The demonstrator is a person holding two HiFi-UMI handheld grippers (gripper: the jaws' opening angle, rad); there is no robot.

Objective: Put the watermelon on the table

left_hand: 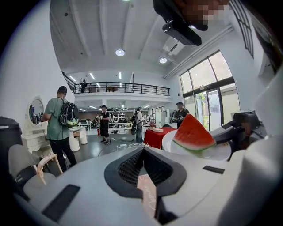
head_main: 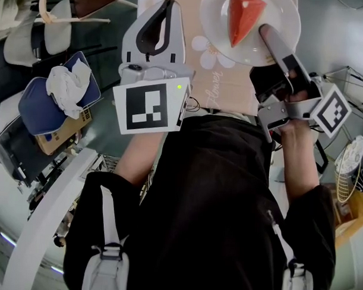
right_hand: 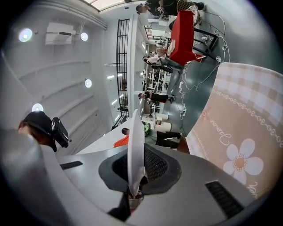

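Observation:
A red wedge of watermelon lies on a white plate held over the table with the peach flowered cloth. My right gripper is shut on the plate's near rim. In the right gripper view the plate shows edge-on between the pads, with a sliver of the watermelon behind it. My left gripper is to the left of the plate, shut and holding nothing. From the left gripper I see the watermelon on the plate at the right.
A blue chair with a white cloth on it and a cardboard box stand left of the table. A wire rack is at the right. Several people and a red-draped table are farther off in the hall.

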